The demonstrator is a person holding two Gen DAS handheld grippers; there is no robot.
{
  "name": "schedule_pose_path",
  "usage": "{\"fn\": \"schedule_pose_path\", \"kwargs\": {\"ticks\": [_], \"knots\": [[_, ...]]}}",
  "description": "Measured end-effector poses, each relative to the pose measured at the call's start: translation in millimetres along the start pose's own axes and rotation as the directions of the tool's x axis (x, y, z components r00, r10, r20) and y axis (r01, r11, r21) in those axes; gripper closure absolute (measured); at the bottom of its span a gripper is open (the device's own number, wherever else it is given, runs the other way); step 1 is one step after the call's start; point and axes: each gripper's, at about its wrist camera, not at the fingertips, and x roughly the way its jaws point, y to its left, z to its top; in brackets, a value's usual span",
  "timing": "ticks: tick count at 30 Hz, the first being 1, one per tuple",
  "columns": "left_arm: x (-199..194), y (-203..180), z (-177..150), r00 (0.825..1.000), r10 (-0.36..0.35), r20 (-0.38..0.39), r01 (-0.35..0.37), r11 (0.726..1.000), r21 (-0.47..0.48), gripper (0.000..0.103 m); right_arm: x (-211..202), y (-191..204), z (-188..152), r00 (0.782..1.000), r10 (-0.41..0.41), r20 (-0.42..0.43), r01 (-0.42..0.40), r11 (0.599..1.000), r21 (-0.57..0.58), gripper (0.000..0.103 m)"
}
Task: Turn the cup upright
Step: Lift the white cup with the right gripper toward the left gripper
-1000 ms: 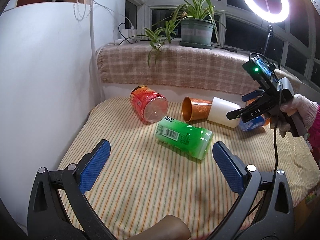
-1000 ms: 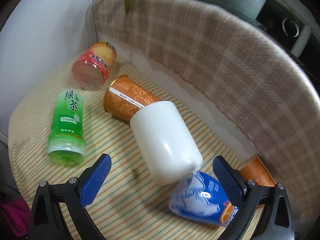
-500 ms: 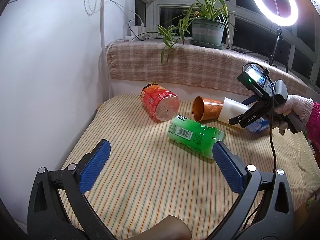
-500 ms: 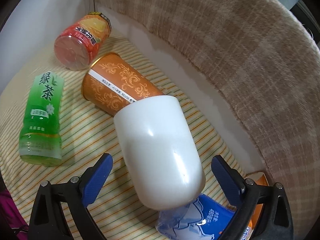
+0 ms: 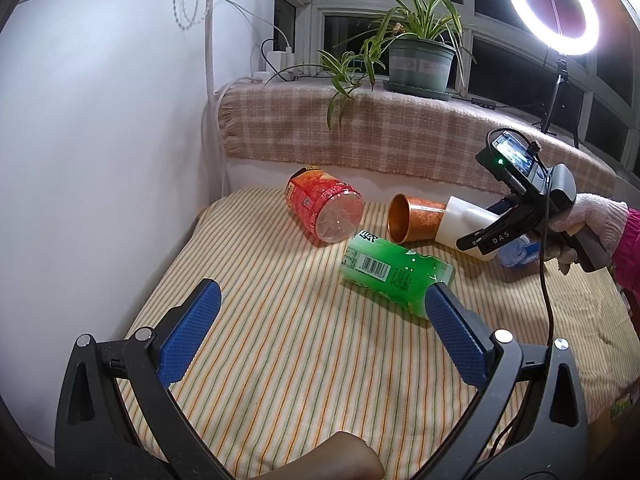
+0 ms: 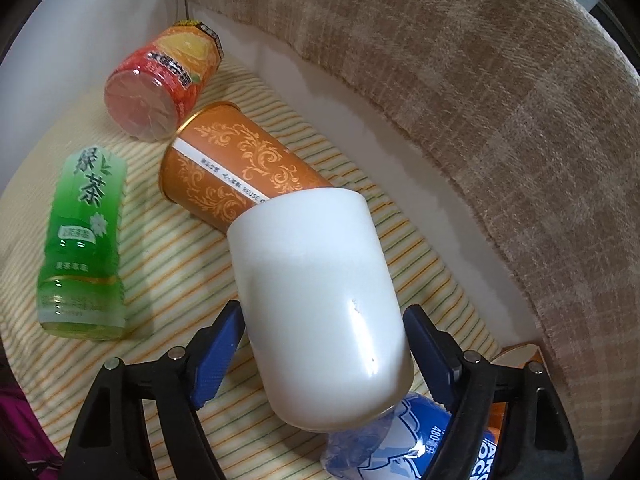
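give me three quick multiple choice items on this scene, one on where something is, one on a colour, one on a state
1. Where does the white cup lie?
A. on the window sill
B. between the pads of the right tongs, its open end over the orange cup
C. under the green bottle

2. What colour are the pads of the left tongs?
A. red
B. blue
C. white

3. What state is the green tea bottle in?
A. standing upright
B. held in the left tongs
C. lying on its side on the striped cloth

Key: 1 B, the right wrist view shows a pad on each side of the cup. 2 B, both pads are blue. 3 C, its barcode label faces up and nothing holds it.
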Motion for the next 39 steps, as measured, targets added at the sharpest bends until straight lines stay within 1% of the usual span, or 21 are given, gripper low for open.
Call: {"fn": "schedule_pose_path", "kwargs": {"ticks": [9, 13, 17, 21, 25, 26, 30, 32, 34, 39], "knots": [[-5, -2, 0, 1.0, -0.002, 0.009, 0.002, 1.0, -0.001, 0.0, -23, 1, -6, 0.997, 0.072, 0.006, -0.072, 0.991, 0.111, 0.023], [-8, -5, -1, 1.0, -0.009, 0.011, 0.009, 1.0, 0.005, 0.0, -35, 5, -21, 0.994, 0.105, 0.016, -0.106, 0.979, 0.172, 0.023], [-11, -8, -1, 1.0, -0.018, 0.015, 0.018, 1.0, 0.012, 0.0, -44, 7, -33, 0.992, 0.123, 0.033, -0.127, 0.967, 0.223, 0.023], [-12, -12, -2, 0.999, -0.03, 0.017, 0.029, 0.999, 0.019, 0.0, -52, 4, -63, 0.987, 0.151, 0.064, -0.163, 0.942, 0.294, 0.023], [-13, -17, -2, 0.999, -0.04, 0.018, 0.039, 0.999, 0.025, 0.0, -58, 7, -81, 0.98, 0.179, 0.091, -0.199, 0.914, 0.353, 0.023], [-13, -17, -2, 0.999, -0.043, 0.018, 0.042, 0.999, 0.024, 0.0, -62, 7, -88, 0.976, 0.193, 0.103, -0.218, 0.9, 0.377, 0.023], [-13, -20, -3, 0.998, -0.053, 0.014, 0.053, 0.998, 0.023, 0.0, -73, 11, -108, 0.959, 0.231, 0.163, -0.279, 0.867, 0.413, 0.023], [-13, -22, -4, 0.998, -0.058, 0.011, 0.058, 0.998, 0.026, 0.0, -78, 9, -117, 0.942, 0.266, 0.206, -0.331, 0.838, 0.433, 0.023], [-14, -24, -5, 0.998, -0.06, 0.01, 0.06, 0.998, 0.03, 0.0, -79, 9, -120, 0.924, 0.298, 0.241, -0.379, 0.805, 0.456, 0.023], [-15, -26, -5, 0.998, -0.065, 0.006, 0.065, 0.997, 0.033, 0.0, -92, 7, -132, 0.89, 0.331, 0.314, -0.451, 0.743, 0.494, 0.023]]}}
